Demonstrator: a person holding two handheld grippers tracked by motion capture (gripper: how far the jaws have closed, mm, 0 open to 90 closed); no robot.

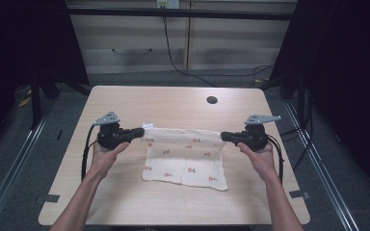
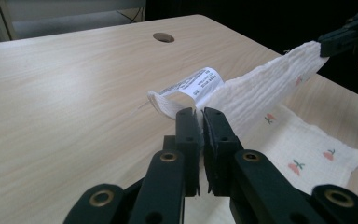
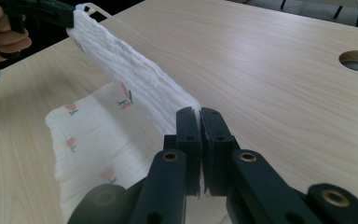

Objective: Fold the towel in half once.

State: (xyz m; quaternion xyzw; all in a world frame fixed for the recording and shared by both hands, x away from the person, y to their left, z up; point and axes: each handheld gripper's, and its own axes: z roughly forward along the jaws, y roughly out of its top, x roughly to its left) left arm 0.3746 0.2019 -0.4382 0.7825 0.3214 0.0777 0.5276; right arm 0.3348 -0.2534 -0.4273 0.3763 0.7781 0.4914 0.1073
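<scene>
Your left gripper clamps near-left corner of cloth; your right gripper clamps opposite corner. Top edge stretched between them above table, lower part lies flat on wood. White label beside left corner. Round hole farther back.

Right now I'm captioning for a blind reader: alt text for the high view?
Two hand-held black tongs, left and right, pinch the far corners of a white flower-printed cloth, its near part lying on a light wooden table.
</scene>
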